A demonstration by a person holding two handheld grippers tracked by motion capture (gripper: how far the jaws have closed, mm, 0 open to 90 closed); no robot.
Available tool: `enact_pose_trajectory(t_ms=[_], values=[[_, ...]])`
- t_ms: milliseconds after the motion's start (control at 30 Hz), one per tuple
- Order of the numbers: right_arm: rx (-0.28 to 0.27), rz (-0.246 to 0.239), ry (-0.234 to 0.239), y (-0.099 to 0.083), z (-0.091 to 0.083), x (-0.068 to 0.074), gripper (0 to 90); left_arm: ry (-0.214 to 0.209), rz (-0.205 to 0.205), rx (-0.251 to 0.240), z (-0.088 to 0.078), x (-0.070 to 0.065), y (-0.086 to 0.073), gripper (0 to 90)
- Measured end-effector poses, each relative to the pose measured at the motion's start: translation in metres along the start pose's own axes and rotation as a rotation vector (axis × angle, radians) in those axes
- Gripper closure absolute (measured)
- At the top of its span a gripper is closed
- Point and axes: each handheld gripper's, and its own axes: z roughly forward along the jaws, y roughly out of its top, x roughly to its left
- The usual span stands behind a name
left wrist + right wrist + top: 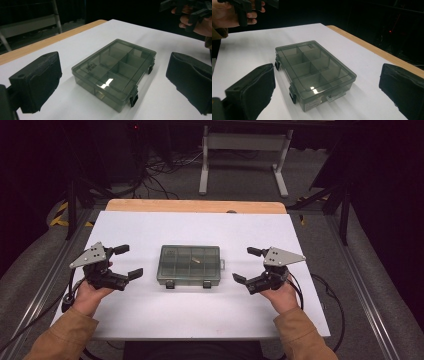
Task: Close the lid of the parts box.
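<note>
A smoky grey clear plastic organiser box lies flat in the middle of the white table top, lid closed, two black latches on its near side. It has several compartments and a small light object shows in one in the high view. My left gripper stands open to the box's left, a short gap away. My right gripper stands open to the box's right. In both gripper views the box sits ahead between wide-apart jaws, untouched.
The white top lies over a wooden board whose far edge shows at the back. Beyond it are a white metal frame and floor cables. Metal rails run along both sides of the table.
</note>
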Motion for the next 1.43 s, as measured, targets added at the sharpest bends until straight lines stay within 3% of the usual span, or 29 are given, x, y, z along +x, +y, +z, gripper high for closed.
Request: enact_pose_trajectory(t_ms=[567,800,900,1133,1433], values=[[-0.031,0.057,-0.025,-0.042,-0.015,0.004,0.1,0.064,-0.030,-0.070,-0.016,-0.001,-0.045,0.7],[-0.028,0.078,-0.045,-0.062,-0.019,0.006,0.0,0.074,-0.055,-0.057,-0.016,-0.002,-0.067,0.3],[-0.010,0.107,-0.065,-0.075,-0.022,0.006,0.0,0.075,-0.077,-0.020,-0.015,-0.001,-0.076,0.4],[0.010,0.119,-0.071,-0.079,-0.021,0.005,0.0,0.081,-0.072,-0.043,-0.014,0.001,-0.076,0.4],[0.003,0.112,-0.076,-0.078,-0.020,0.006,0.0,0.077,-0.081,-0.039,-0.014,0.002,-0.076,0.5]])
